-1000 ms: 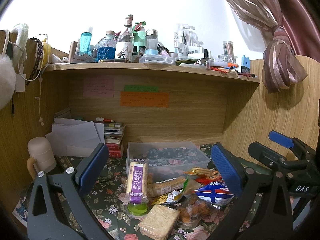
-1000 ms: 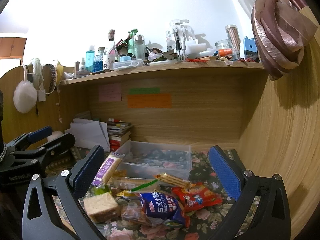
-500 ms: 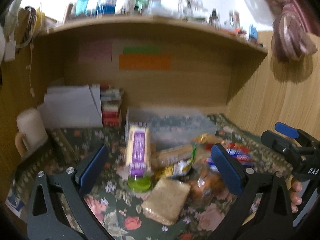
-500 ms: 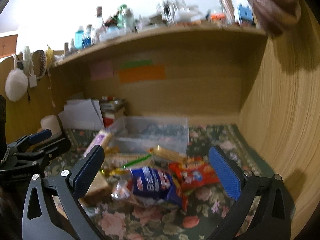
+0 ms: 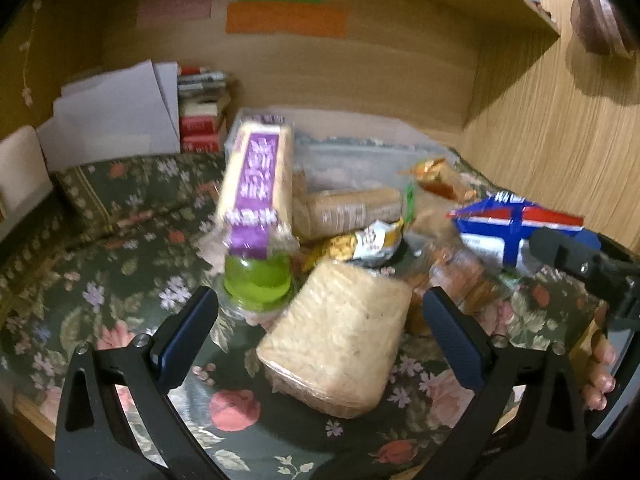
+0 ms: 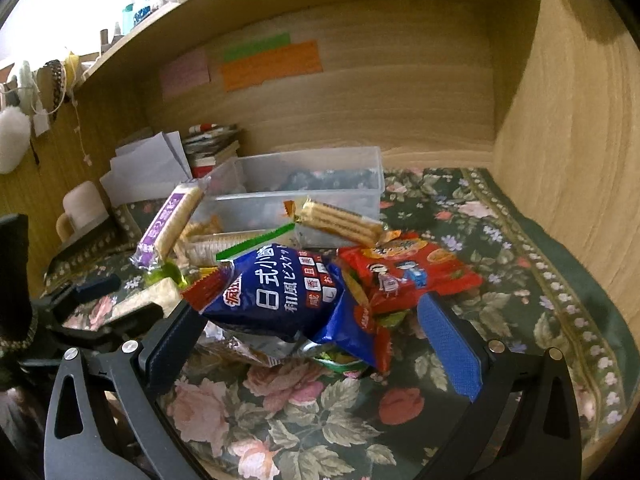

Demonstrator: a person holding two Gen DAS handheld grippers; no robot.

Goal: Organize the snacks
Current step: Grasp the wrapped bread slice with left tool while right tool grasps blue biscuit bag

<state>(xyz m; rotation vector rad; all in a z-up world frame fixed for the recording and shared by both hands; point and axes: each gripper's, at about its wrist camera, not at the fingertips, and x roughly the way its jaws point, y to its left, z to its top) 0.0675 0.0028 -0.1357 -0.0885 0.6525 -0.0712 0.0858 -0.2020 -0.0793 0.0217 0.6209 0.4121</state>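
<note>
A pile of snacks lies on the floral cloth in front of a clear plastic bin (image 6: 312, 184). My left gripper (image 5: 320, 332) is open, its fingers on either side of a pale wrapped cracker block (image 5: 340, 340). Behind it stand a green jelly cup (image 5: 256, 280) and a purple-labelled cracker pack (image 5: 256, 176). My right gripper (image 6: 308, 340) is open around a blue biscuit bag (image 6: 280, 292), with a red snack bag (image 6: 408, 276) just beyond and a wafer pack (image 6: 340, 220) leaning on the bin. The blue bag also shows in the left wrist view (image 5: 512, 224).
White papers (image 5: 116, 116) and stacked books (image 5: 200, 120) sit at the back left, with a cream mug (image 6: 80, 208) near them. Wooden walls close the back and right side (image 6: 580, 160). A shelf runs overhead. The floral cloth (image 6: 520, 280) extends to the right.
Both grippers have moved down and forward toward the snack pile. The left now straddles the cracker block; the right now straddles the blue bag. Both stay open.
</note>
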